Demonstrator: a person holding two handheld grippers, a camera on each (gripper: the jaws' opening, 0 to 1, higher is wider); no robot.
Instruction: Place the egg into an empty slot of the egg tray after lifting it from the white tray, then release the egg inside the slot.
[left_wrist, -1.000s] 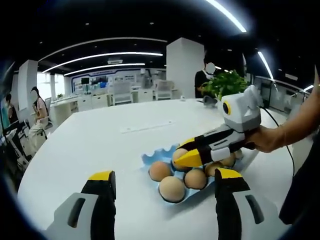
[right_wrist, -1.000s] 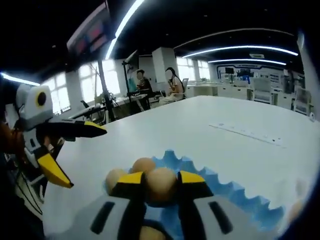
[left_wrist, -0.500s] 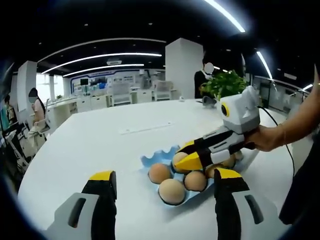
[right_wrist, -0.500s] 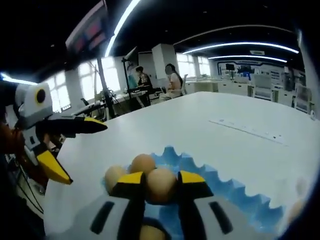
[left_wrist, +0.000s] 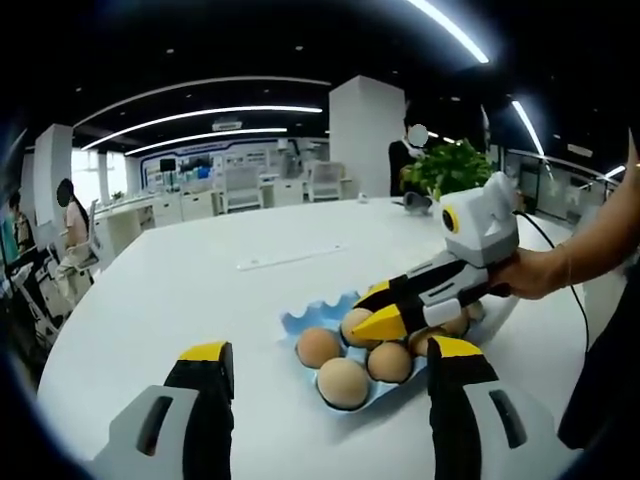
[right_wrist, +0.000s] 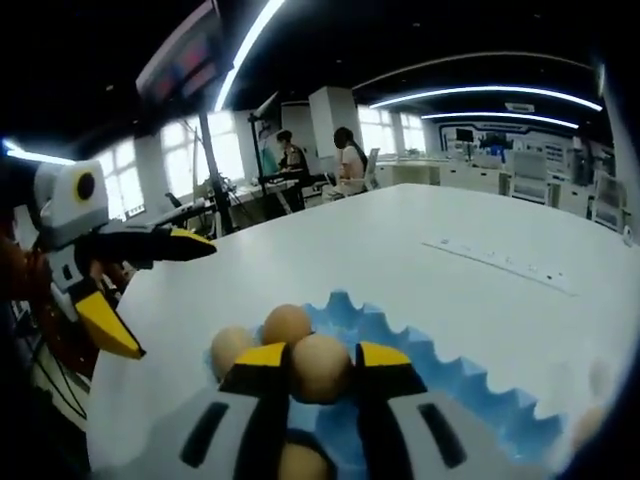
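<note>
Yellow-tipped right gripper (right_wrist: 320, 368), jaws clamped on the egg (right_wrist: 320, 367), is still easing toward 6 o'clock over the blue egg tray (right_wrist: 455, 385), nearing release, while the left gripper (left_wrist: 325, 365) is hanging open.

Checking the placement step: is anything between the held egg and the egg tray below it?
Nothing visible. The right gripper is shut on the egg just above the blue egg tray; other eggs sit in neighbouring slots, the slot beneath is hidden.

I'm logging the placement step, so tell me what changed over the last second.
Little changed. The right gripper eased slightly lower over the blue egg tray and stays shut on the egg. The left gripper stays open and off the tray; the other eggs lie where they were.
</note>
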